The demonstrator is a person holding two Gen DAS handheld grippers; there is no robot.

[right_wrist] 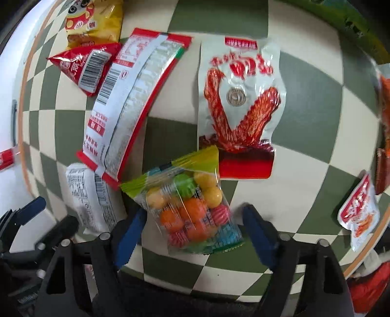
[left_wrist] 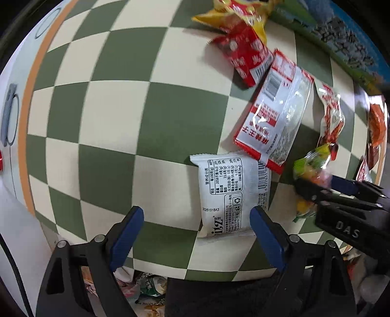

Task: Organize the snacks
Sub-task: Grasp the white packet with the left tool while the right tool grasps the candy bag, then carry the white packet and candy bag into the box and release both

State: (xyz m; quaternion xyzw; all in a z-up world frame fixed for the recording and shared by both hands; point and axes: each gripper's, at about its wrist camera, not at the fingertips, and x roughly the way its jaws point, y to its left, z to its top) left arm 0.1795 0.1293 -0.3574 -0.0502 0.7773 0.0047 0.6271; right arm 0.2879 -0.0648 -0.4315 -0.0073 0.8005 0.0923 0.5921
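Note:
Snack packets lie on a green-and-cream checkered table (left_wrist: 117,117). My left gripper (left_wrist: 197,219) is open, its blue fingers either side of the near end of a white packet (left_wrist: 226,192), touching nothing that I can tell. My right gripper (right_wrist: 195,219) is open around a clear bag of coloured candy balls (right_wrist: 190,207); the bag also shows in the left wrist view (left_wrist: 312,165). The right gripper shows in the left wrist view (left_wrist: 326,187). A long red-and-white packet (right_wrist: 129,102) partly overlaps the white packet (right_wrist: 90,197).
A white packet with red wing picture (right_wrist: 238,107) lies beyond the candy. A red triangular packet (right_wrist: 85,68) and a yellow bag (right_wrist: 95,22) lie at the far left. Small red-and-white packets (right_wrist: 360,212) lie at the right edge. A green-rimmed box (left_wrist: 341,41) stands at the back.

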